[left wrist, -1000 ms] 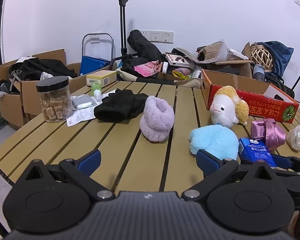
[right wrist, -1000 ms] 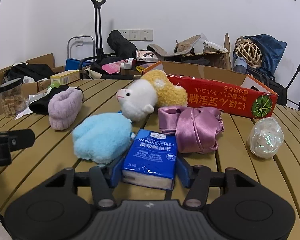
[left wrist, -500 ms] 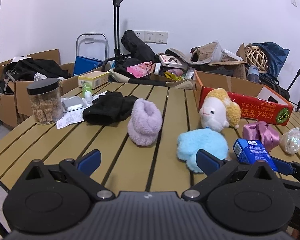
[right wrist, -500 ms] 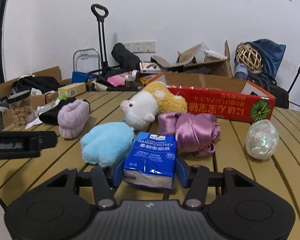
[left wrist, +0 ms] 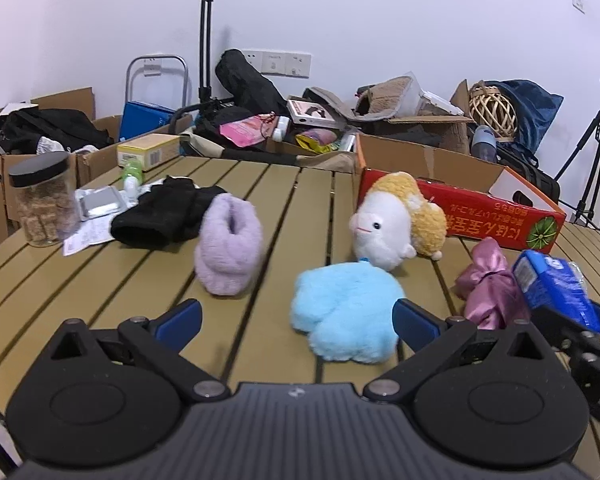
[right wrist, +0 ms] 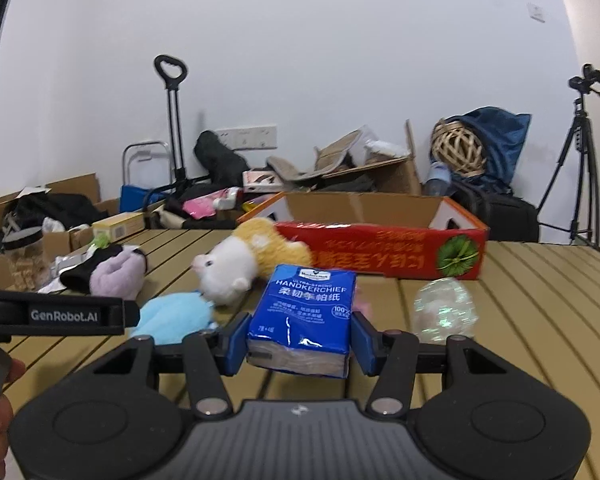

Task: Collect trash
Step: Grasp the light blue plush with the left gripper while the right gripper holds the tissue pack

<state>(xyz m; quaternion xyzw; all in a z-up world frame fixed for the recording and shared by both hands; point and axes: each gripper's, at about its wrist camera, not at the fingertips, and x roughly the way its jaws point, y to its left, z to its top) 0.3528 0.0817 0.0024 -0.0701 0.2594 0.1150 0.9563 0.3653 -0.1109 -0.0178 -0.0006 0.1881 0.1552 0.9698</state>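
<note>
Right wrist view: slatted wooden table (right wrist: pixel 540 300), cluttered wall behind; right gripper (right wrist: pixel 299 338) clamps a tissue pack (right wrist: pixel 304 312); left gripper (left wrist: pixel 296 318) spread, empty; table's right side bare.

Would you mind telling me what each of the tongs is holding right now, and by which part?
The right tongs grip the blue handkerchief tissue pack by its two side faces, near its lower end. The left tongs stand open, holding nothing.

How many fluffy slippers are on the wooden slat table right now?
2. A fluffy lilac slipper lies mid-table beside the black cloth; a fluffy light blue slipper lies nearer, in front of the white and yellow plush sheep. Clutter could hide others.
</note>
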